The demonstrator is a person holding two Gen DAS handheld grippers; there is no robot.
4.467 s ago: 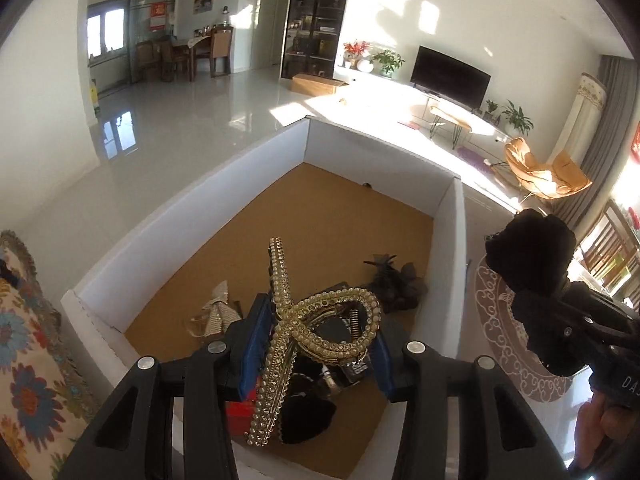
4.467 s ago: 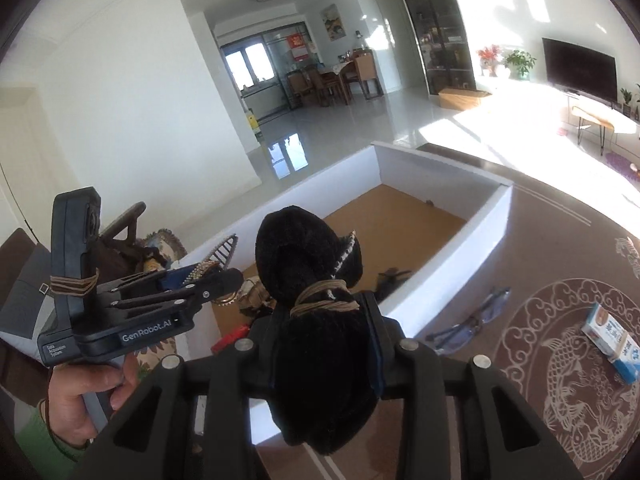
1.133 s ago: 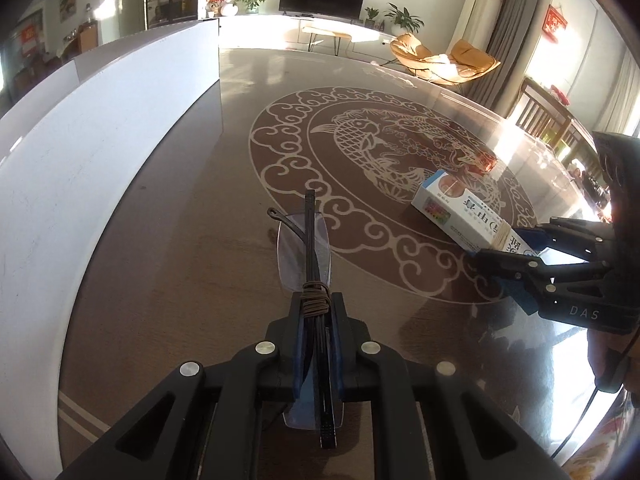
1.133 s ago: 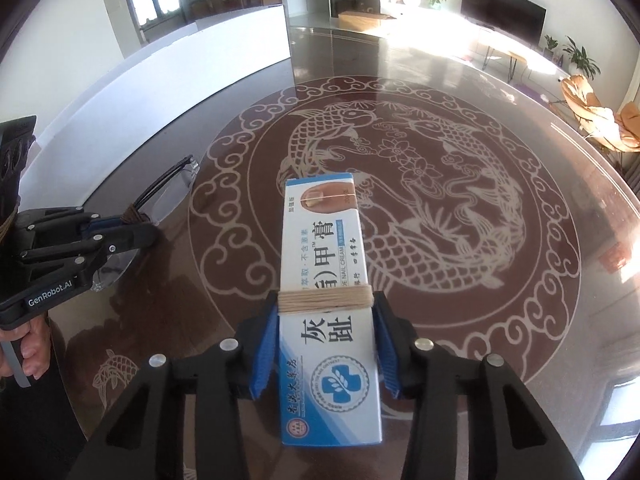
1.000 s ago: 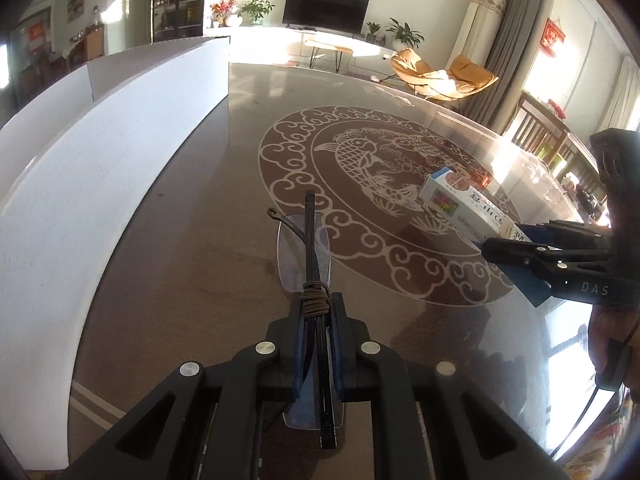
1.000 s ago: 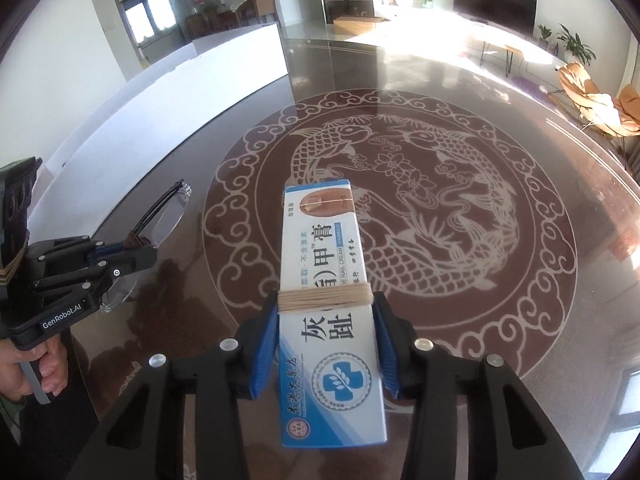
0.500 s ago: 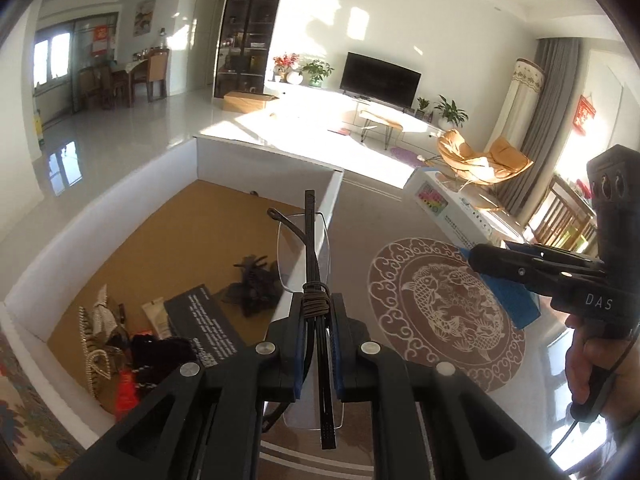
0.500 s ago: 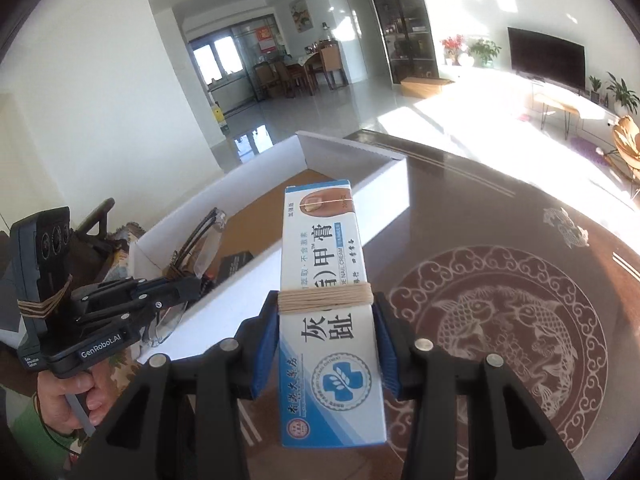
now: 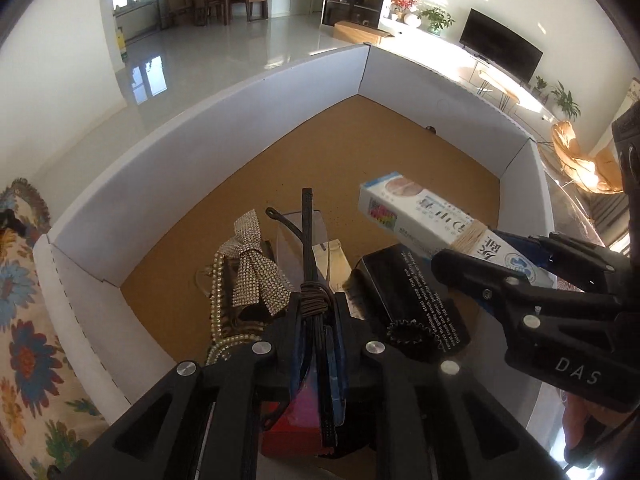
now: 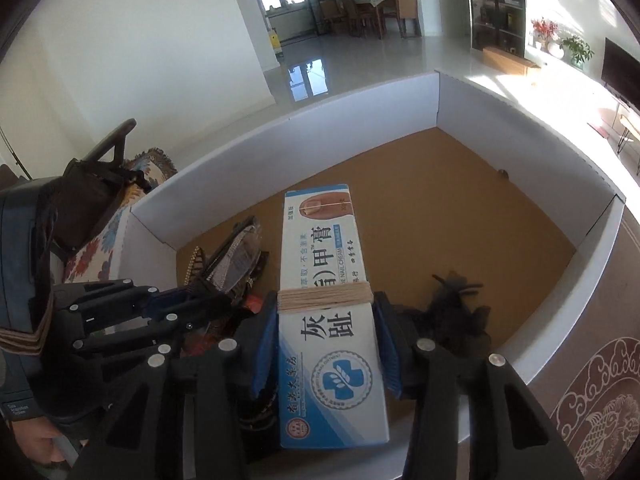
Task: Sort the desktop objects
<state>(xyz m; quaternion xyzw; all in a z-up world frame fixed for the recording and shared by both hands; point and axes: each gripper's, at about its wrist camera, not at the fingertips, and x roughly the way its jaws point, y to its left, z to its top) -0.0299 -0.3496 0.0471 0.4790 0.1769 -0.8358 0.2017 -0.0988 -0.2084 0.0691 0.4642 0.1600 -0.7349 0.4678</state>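
Note:
My left gripper [image 9: 318, 320] is shut on a pair of rimless glasses [image 9: 306, 240], held above the near end of the white-walled box [image 9: 240, 92] with a cork floor. My right gripper [image 10: 326, 316] is shut on a white and blue nail cream carton [image 10: 326, 280], also held over the box. The carton shows in the left wrist view [image 9: 420, 210], and the glasses show in the right wrist view [image 10: 236, 256]. Below lie a rhinestone bow clip [image 9: 252, 264], a pearl hair piece [image 9: 218, 300], a black booklet [image 9: 420, 292], a black hair tie [image 9: 408, 334] and a red item [image 9: 292, 420].
A black fluffy hair accessory [image 10: 452, 316] lies by the box's right wall [image 10: 560, 300]. The brown table with a fish pattern [image 10: 600, 400] is to the right of the box. A floral cushion [image 9: 24, 320] is left of the box. The far half of the cork floor [image 9: 380, 152] is bare.
Both grippers lifted their objects off the patterned table and carried them left over the box. They now hang lower, above the pile at the near end.

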